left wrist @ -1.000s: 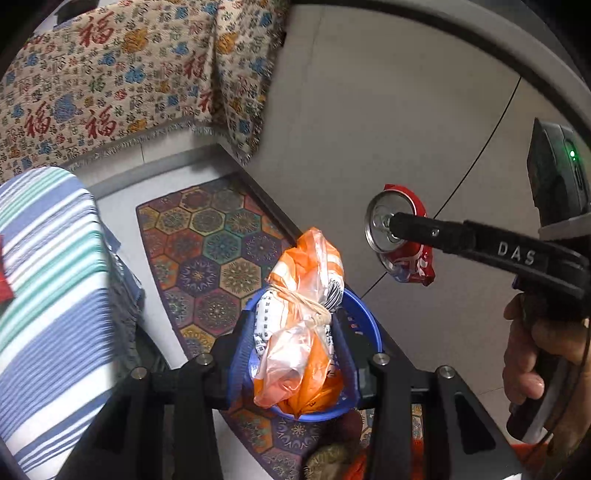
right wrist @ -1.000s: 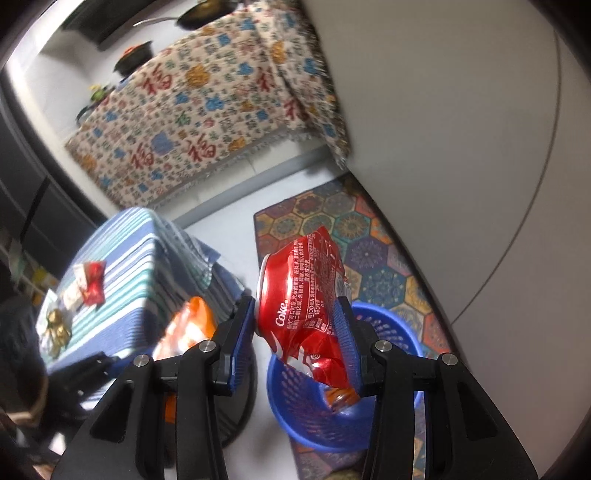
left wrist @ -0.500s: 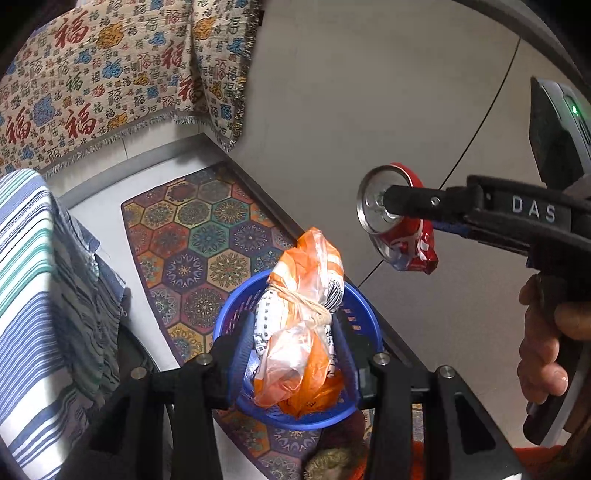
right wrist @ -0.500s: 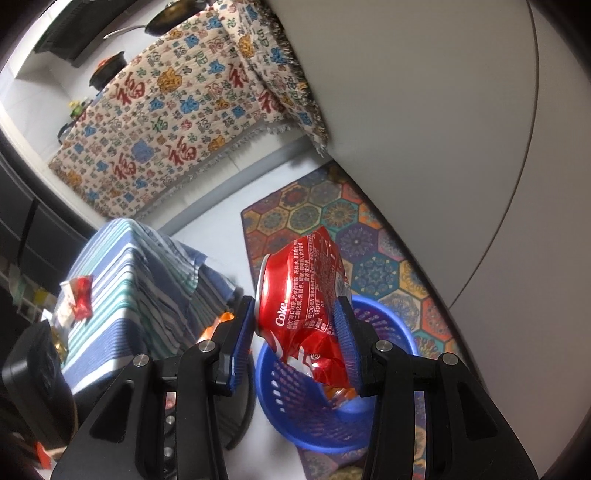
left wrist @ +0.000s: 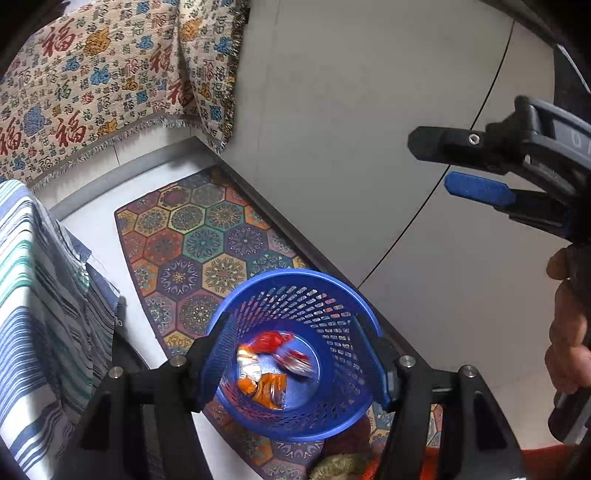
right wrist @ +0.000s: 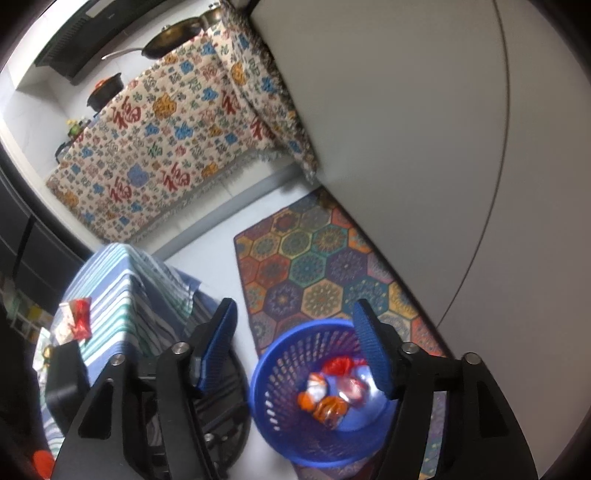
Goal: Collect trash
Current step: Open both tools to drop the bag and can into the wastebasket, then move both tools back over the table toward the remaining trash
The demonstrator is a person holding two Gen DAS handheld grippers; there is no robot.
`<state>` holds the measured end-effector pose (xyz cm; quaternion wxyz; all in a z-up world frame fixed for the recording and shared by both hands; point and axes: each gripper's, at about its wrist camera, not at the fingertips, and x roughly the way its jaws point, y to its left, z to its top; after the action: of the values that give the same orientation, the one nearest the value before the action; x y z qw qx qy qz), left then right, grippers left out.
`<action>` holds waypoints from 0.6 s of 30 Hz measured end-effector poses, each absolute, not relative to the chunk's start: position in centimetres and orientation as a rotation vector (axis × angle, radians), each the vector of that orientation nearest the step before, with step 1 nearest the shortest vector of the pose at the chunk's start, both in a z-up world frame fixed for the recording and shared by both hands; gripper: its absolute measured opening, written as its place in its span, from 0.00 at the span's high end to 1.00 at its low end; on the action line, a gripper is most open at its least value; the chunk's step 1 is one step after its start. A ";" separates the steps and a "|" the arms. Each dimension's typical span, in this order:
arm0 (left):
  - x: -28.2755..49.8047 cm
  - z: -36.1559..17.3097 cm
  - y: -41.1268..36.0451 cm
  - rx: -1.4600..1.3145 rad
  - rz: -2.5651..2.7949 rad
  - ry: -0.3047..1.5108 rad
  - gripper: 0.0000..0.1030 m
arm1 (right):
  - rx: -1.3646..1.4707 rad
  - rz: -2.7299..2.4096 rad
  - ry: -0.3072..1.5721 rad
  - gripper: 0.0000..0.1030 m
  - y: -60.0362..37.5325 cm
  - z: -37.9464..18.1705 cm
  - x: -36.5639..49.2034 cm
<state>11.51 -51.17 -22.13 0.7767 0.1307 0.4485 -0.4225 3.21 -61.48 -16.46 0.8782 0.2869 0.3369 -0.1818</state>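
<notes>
Both hand-held grippers, left and right, are held wide and empty above the blue basket; a red wrapper is seen far left on the striped bench, nearer the left one.

This is a home, in or beside a kitchen. A pan and a dark pot sit at the far edge of a counter, which is covered by a cloth with red signs and blue and orange flowers. A dark hood hangs above the pan. A bright rug with six-sided shapes lies on the pale floor beside a grey wall. A blue bin stands at the near end of the rug. Just beside it is a table under a striped cloth, with a red wrapper on top.
</notes>
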 end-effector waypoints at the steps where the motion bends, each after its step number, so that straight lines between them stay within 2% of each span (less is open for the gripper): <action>1: 11.5 -21.8 -50.8 0.278 -0.905 0.964 0.37 | 0.587 -0.389 0.697 0.28 -61.3 -16.3 3.2; 9: 10.5 -17.7 -44.7 0.206 -0.878 0.912 0.37 | 0.406 -0.428 0.693 0.20 -58.7 -14.5 4.3; 18: 10.9 -14.9 -29.8 0.160 -0.719 0.892 0.36 | 0.209 -0.336 0.695 0.17 -50.5 -12.3 8.2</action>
<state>10.90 -29.77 -14.91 0.8373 0.0758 0.4214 -0.3399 8.16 -50.55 -12.25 0.9211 0.1016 0.3382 -0.1637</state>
